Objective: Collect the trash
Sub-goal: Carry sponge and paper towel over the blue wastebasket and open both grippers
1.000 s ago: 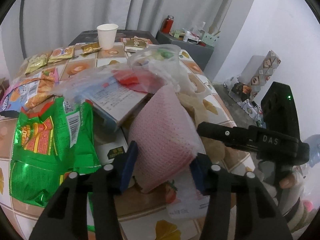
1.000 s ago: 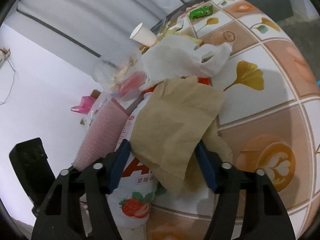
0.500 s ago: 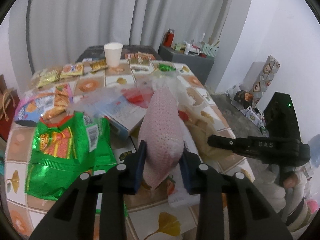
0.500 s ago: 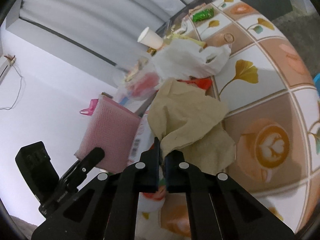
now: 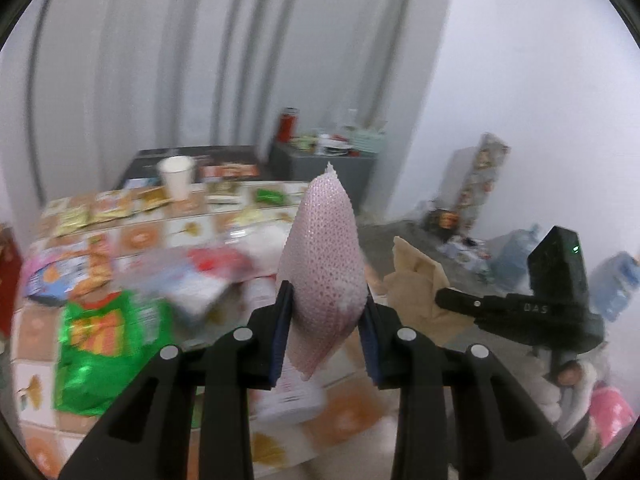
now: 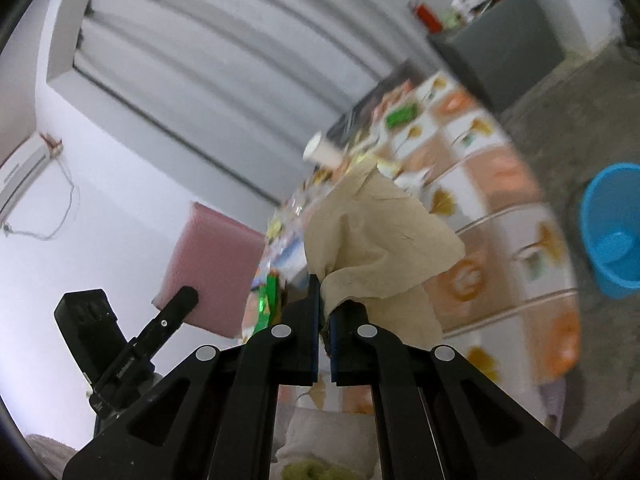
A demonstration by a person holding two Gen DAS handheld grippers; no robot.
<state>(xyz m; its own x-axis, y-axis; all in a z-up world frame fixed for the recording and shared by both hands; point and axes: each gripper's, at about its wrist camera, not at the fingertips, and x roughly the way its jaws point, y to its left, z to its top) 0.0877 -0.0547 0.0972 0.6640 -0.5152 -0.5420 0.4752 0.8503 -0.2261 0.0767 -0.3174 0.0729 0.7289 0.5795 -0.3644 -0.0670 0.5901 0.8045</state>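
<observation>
My left gripper (image 5: 325,312) is shut on a pink foam sheet (image 5: 325,264) and holds it above the table; the sheet also shows in the right wrist view (image 6: 214,264). My right gripper (image 6: 324,300) is shut on a crumpled brown paper napkin (image 6: 376,240), lifted off the table; it also shows in the left wrist view (image 5: 420,280). On the tiled table (image 5: 152,236) lie a green snack bag (image 5: 104,344), other wrappers and a white paper cup (image 5: 176,178).
A blue bucket (image 6: 612,236) stands on the floor right of the table. A grey side cabinet (image 6: 500,64) with bottles sits beyond the table. Bags and boxes (image 5: 472,216) clutter the floor by the white wall.
Both grippers closed on their items and rose away from the table: the left with the pink foam sheet, the right with the brown napkin. The blue bucket came into view.
</observation>
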